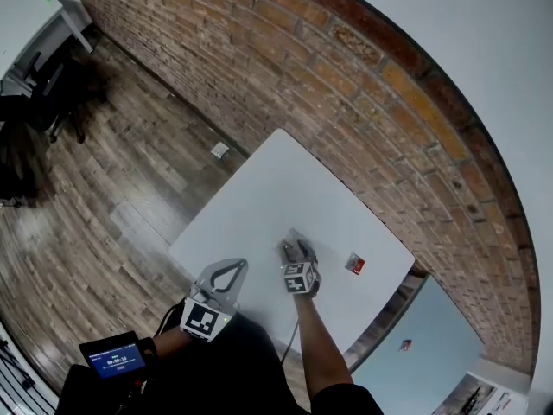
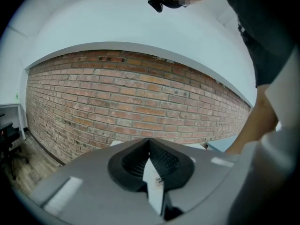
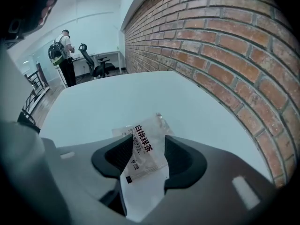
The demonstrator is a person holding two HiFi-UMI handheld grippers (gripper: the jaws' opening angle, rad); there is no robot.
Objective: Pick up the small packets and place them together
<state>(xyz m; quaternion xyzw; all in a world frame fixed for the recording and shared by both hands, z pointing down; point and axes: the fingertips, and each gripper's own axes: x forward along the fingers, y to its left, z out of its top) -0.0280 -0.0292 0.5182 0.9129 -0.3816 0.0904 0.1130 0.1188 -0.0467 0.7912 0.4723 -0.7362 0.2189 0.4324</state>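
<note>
My right gripper (image 1: 294, 253) hovers low over the white table (image 1: 259, 206), and its jaws stand apart. Between them lies a white packet with black print (image 3: 143, 156), its far end resting on the table; the same packet (image 1: 295, 242) shows just ahead of the gripper. A pale corner of another packet (image 3: 118, 131) peeks out to its left. A small red packet (image 1: 355, 264) lies on the table to the right. At the table's near edge, my left gripper (image 1: 226, 275) is raised toward the brick wall, shut on a white packet (image 2: 154, 182).
A brick wall (image 1: 346, 102) runs along the table's far side. Wooden floor (image 1: 104, 197) lies to the left. A pale blue surface (image 1: 432, 335) sits right of the table. A person with a backpack (image 3: 62, 55) and an office chair (image 3: 93, 62) stand far off.
</note>
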